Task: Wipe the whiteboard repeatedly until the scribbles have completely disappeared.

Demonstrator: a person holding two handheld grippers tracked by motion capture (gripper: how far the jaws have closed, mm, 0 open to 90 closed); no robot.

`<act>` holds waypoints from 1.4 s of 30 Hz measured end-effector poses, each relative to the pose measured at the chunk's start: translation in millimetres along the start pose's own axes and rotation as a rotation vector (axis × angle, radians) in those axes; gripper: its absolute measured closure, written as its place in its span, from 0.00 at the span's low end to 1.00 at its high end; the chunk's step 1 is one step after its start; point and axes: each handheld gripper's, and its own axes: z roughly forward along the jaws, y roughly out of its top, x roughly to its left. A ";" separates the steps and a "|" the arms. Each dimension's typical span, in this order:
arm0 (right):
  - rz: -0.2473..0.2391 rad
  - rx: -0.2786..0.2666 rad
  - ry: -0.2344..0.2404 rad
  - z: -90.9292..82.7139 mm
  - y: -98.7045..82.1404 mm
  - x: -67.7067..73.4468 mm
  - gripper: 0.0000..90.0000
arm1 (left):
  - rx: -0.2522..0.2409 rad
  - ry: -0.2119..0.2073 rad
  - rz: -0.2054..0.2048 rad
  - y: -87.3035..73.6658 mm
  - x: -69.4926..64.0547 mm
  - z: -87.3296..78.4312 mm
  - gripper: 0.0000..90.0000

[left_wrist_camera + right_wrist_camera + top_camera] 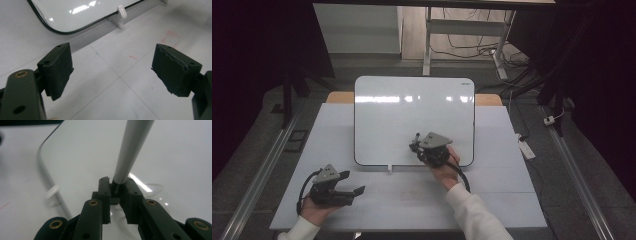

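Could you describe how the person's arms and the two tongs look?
Both tongs, left tongs and right tongs, are black, each topped by a grey three-cornered plate and trailing a black cable. The jaw pads are ribbed, with brass rivets on the links. The sleeves are white.

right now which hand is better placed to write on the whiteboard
Right. The right gripper is shut on a grey marker over the whiteboard. The left gripper rests open on the table, short of the board's edge.

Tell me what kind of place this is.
Probably a lab or workshop recording bench: a white table carries a blank whiteboard, loose cables trail over the floor behind, and bare metal desk legs stand beyond.
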 end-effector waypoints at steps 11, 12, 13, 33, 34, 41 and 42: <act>0.009 -0.022 -0.018 2.2 6.6 -7.9 0.86 | 0.003 0.000 -0.001 0.0 0.9 0.8 0.19; 0.042 -0.044 -0.040 0.6 8.4 -14.7 0.86 | 0.002 0.000 0.000 0.0 0.6 0.3 0.19; 0.068 -0.061 -0.062 -0.8 10.2 -20.5 0.86 | 0.000 0.000 0.000 0.0 0.4 0.0 0.19; 0.097 -0.069 -0.082 -5.6 10.7 -29.9 0.86 | -0.001 -0.001 0.001 0.1 1.1 0.0 0.19; 0.092 -0.063 -0.078 -6.2 9.8 -28.2 0.86 | 0.000 -0.001 -0.001 0.3 1.2 0.8 0.19; 0.100 -0.065 -0.083 -9.0 6.6 -30.2 0.86 | 0.003 0.000 0.002 0.1 0.1 0.9 0.19; 0.113 -0.070 -0.081 -10.3 5.6 -32.7 0.86 | 0.002 0.002 0.000 0.0 0.4 0.7 0.19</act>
